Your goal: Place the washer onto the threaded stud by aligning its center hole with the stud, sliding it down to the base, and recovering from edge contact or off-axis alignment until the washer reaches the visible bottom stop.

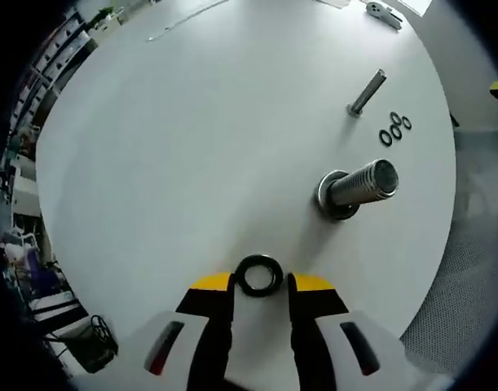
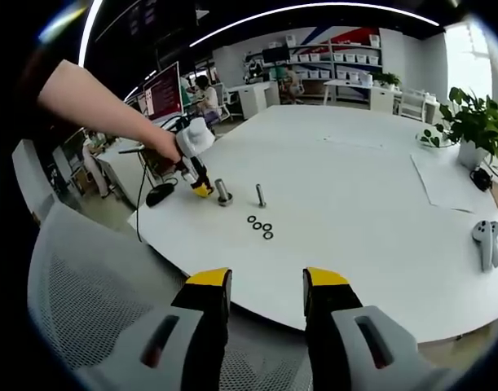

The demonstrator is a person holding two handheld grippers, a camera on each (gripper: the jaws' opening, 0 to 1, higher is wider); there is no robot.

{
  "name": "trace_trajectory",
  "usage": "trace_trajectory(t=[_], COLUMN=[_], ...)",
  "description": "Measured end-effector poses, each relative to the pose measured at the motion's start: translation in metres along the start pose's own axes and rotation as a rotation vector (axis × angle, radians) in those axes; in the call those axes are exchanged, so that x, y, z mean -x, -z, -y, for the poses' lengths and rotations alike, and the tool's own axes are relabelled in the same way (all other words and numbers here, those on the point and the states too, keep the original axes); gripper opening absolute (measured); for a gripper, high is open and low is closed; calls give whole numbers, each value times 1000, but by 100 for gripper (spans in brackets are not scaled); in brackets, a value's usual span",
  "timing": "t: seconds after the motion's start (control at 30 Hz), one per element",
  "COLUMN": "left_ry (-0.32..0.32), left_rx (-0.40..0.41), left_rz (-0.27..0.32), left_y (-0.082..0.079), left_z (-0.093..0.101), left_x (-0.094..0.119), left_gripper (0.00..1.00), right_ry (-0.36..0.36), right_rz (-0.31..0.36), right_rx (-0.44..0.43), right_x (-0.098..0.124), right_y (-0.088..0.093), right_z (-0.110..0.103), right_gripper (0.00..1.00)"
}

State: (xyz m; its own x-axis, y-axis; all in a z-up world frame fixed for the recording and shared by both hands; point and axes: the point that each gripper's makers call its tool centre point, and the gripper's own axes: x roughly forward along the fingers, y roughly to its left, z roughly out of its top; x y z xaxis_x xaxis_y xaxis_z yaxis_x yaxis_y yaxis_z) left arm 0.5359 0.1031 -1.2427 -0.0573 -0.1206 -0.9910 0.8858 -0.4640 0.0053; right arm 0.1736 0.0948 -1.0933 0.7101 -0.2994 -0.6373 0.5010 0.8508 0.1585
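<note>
A black washer [image 1: 259,275] sits between the yellow tips of my left gripper [image 1: 261,283], whose jaws are closed against its sides. Ahead and to the right, a thick threaded stud [image 1: 361,184] stands on the white round table [image 1: 191,147] with a ring at its base. In the right gripper view, the left gripper [image 2: 198,183] is low beside this stud [image 2: 223,192], held by a person's arm [image 2: 102,106]. My right gripper [image 2: 266,293] is open with nothing in it, back at the table's near edge.
A thin stud [image 1: 367,92] [image 2: 260,195] stands beyond, with several small black washers [image 1: 395,128] [image 2: 260,226] beside it. A white controller [image 2: 485,243], a paper sheet [image 2: 444,181] and a potted plant [image 2: 474,122] lie at the right. A mesh chair [image 2: 94,301] is beside the table.
</note>
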Motion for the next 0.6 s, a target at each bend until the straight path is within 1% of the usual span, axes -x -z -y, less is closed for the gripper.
trace_trajectory(t=[0.03, 0.1, 0.13, 0.2, 0.23, 0.33, 0.37, 0.43, 0.47, 0.5, 0.57, 0.6], left_ry=[-1, -1, -7, -7, -7, -10, -12, -15, -16, -18, -15, -9], left_rx=[-4, -3, 0, 15, 19, 26, 41, 56, 66, 78, 172, 223], left_rz=[-5, -14, -25, -18, -14, -11, -5, 2, 8, 16, 65, 103], left_y=[0, -1, 1, 0, 0, 0, 0, 2, 2, 2, 1, 0], left_z=[0, -6, -7, 0, 1, -2, -3, 0, -5, -6, -2, 3], left_x=[0, -6, -5, 1, 2, 1, 1, 1, -2, -2, 0, 3], left_gripper=[24, 23, 21, 20, 20, 19, 19, 19, 19, 19, 19, 19], right_ry=[0, -1, -1, -3, -3, -5, -5, -7, -8, -8, -8, -9], right_rz=[-2, -3, -4, -6, -7, -6, -5, -5, -5, -5, -4, -3], right_rx=[1, 2, 2, 3, 5, 3, 2, 3, 4, 5, 3, 3], right_x=[0, 2, 2, 1, 1, 0, 1, 1, 0, 0, 0, 0], right_y=[0, 0, 0, 0, 0, 1, 0, 0, 1, 1, 1, 1], right_z=[0, -1, -1, -1, -1, 0, -1, -1, -1, -1, -1, -1], right_gripper=[37, 37, 37, 37, 37, 37, 37, 37, 37, 37, 37, 37])
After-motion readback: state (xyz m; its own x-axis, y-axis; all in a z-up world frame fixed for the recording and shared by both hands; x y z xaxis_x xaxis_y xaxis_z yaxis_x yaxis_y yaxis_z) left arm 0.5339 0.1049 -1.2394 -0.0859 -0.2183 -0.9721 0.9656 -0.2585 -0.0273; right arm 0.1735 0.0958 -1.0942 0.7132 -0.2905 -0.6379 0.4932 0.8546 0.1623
